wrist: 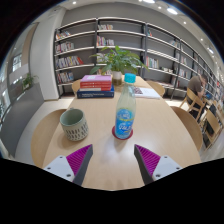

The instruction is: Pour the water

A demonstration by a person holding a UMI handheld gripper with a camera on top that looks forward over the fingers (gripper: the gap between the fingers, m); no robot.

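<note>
A clear plastic water bottle (124, 114) with a blue label stands upright on the light wooden table (150, 120), just ahead of the fingers and slightly right of their midline. A grey-green ceramic cup (74, 124) stands on the table to the left of the bottle, ahead of the left finger. My gripper (112, 160) is open and empty, its purple pads spread wide, a short way back from both objects. Nothing lies between the fingers.
A stack of books (96, 85) and a potted plant (122, 60) sit at the far end of the table. An open book or paper (145, 92) lies to the right of them. Bookshelves (100, 40) line the back wall. Wooden chairs (205, 110) stand at the right.
</note>
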